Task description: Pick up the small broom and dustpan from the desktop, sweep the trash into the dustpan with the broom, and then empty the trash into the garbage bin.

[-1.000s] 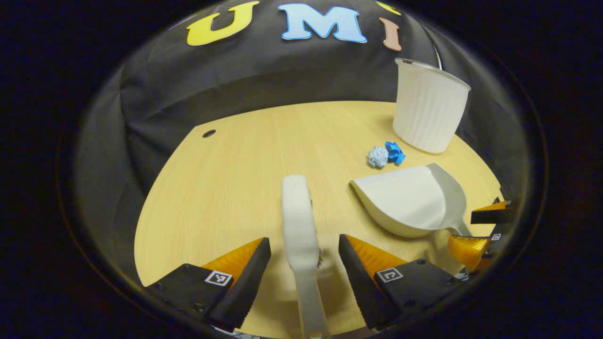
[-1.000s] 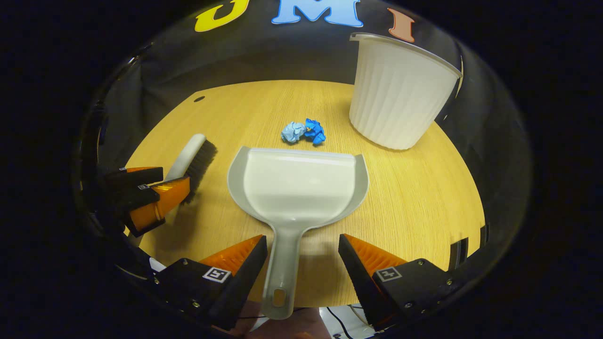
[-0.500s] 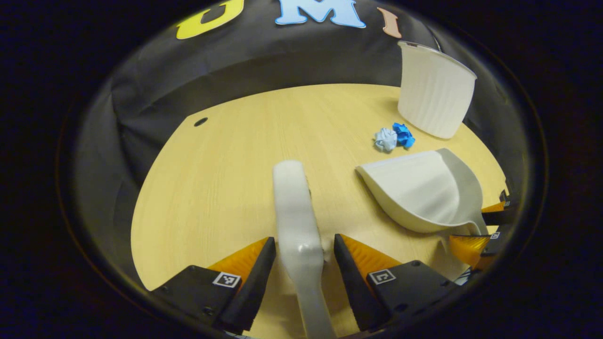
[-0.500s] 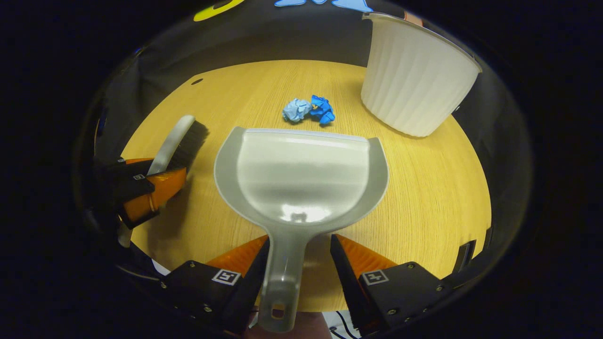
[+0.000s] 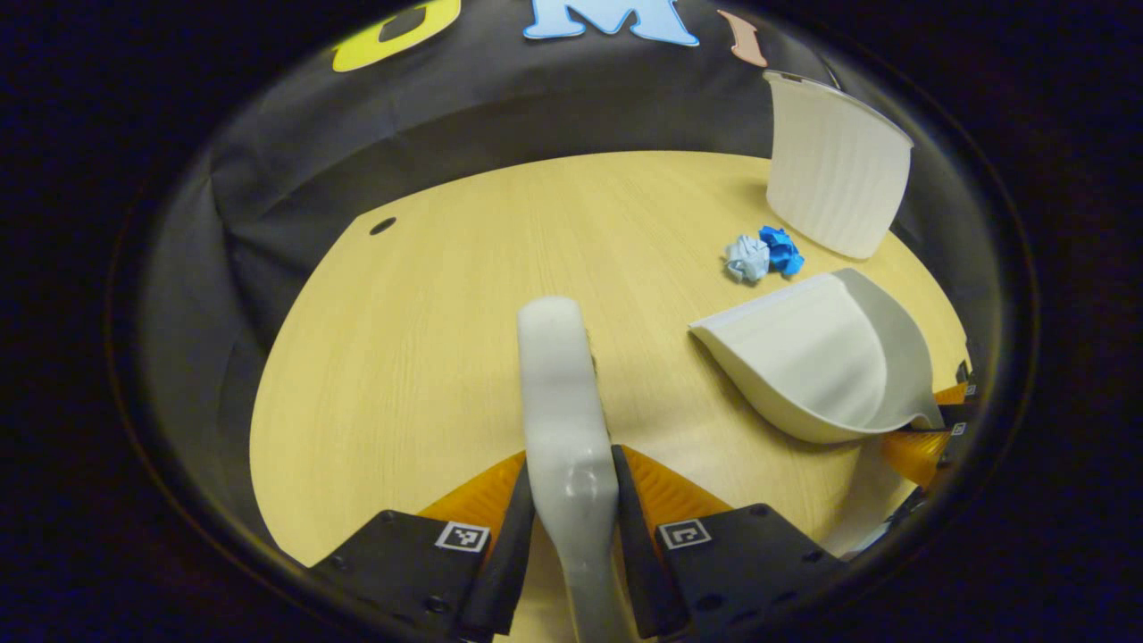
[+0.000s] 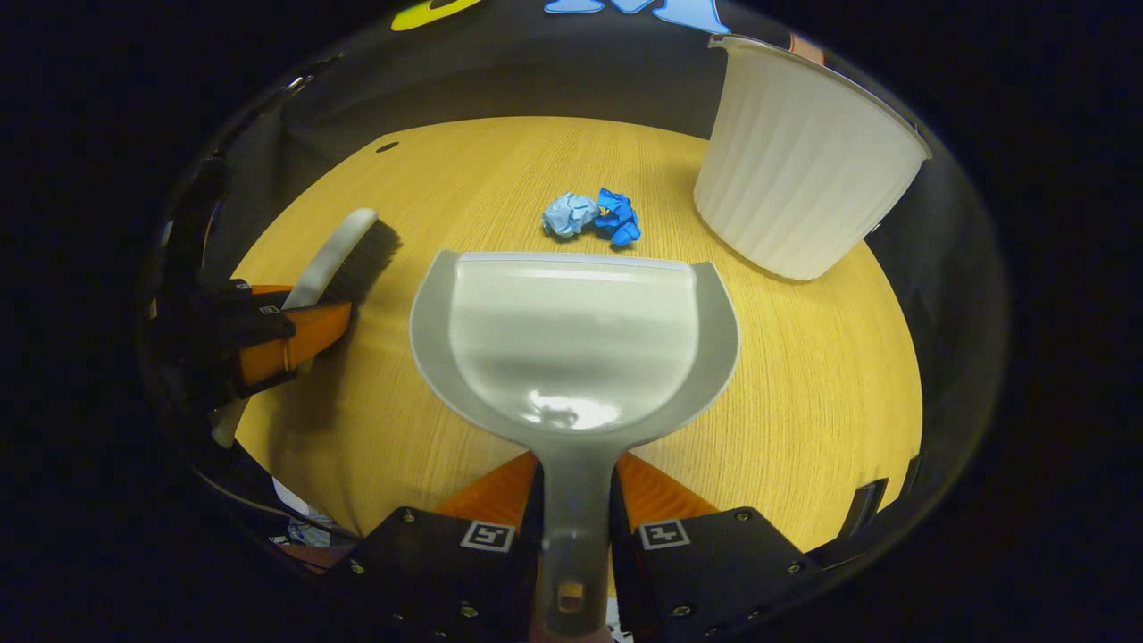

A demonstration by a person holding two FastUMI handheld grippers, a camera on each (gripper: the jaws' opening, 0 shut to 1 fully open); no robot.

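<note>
My left gripper (image 5: 571, 500) is shut on the handle of the small white broom (image 5: 558, 384), which points away across the wooden desktop (image 5: 429, 295). In the right gripper view the broom (image 6: 335, 259) shows its dark bristles, with the left gripper (image 6: 268, 335) clamped on it. My right gripper (image 6: 576, 509) is shut on the handle of the grey dustpan (image 6: 571, 335), whose front lip faces two crumpled paper balls, pale blue (image 6: 568, 215) and bright blue (image 6: 618, 217), a short gap ahead. The dustpan (image 5: 817, 357) also shows in the left gripper view, near the paper balls (image 5: 761, 255).
A white ribbed garbage bin (image 6: 799, 170) stands upright at the back right of the desk, just right of the paper balls; it is also in the left gripper view (image 5: 835, 170). A small dark hole (image 5: 382, 225) marks the desk's far left. Black cloth walls surround the desk.
Both grippers went from open to shut, the left onto the broom handle and the right onto the dustpan handle. The dustpan now sits closer to the right camera.
</note>
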